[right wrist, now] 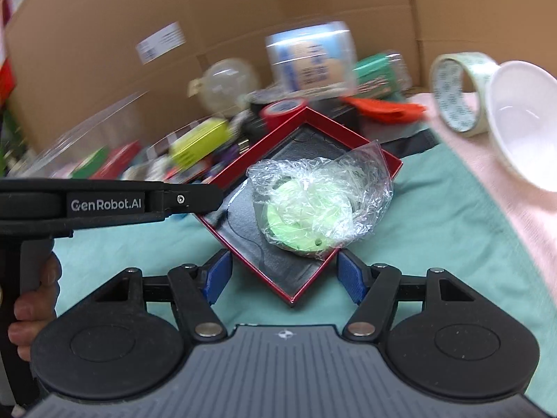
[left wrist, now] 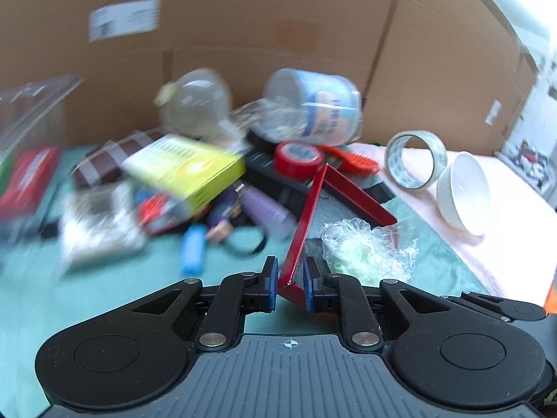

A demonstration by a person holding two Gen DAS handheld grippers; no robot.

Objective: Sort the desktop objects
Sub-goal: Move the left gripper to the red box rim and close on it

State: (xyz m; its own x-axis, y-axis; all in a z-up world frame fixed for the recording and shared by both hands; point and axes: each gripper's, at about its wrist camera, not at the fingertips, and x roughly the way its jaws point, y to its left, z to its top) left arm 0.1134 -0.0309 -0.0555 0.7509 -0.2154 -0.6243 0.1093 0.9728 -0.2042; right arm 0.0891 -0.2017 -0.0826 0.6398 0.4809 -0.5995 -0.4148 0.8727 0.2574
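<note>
A red tray with a black inside (right wrist: 278, 244) sits on the green cloth. It holds a green disc wrapped in clear plastic (right wrist: 313, 205). My left gripper (left wrist: 290, 282) is shut on the tray's red side wall (left wrist: 306, 216), and the wrapped disc (left wrist: 365, 247) lies just right of it. The left gripper's body (right wrist: 111, 202) reaches in from the left in the right wrist view. My right gripper (right wrist: 283, 277) is open, its blue pads either side of the tray's near corner, not touching it.
A blurred pile lies behind: a yellow box (left wrist: 188, 167), red tape roll (left wrist: 297, 156), blue-labelled plastic tub (left wrist: 313, 108), orange comb (left wrist: 355, 162), purple tube (left wrist: 268, 209). A clear tape roll (right wrist: 456, 90) and white bowl (right wrist: 522, 118) stand on pink cloth at right. Cardboard walls stand behind.
</note>
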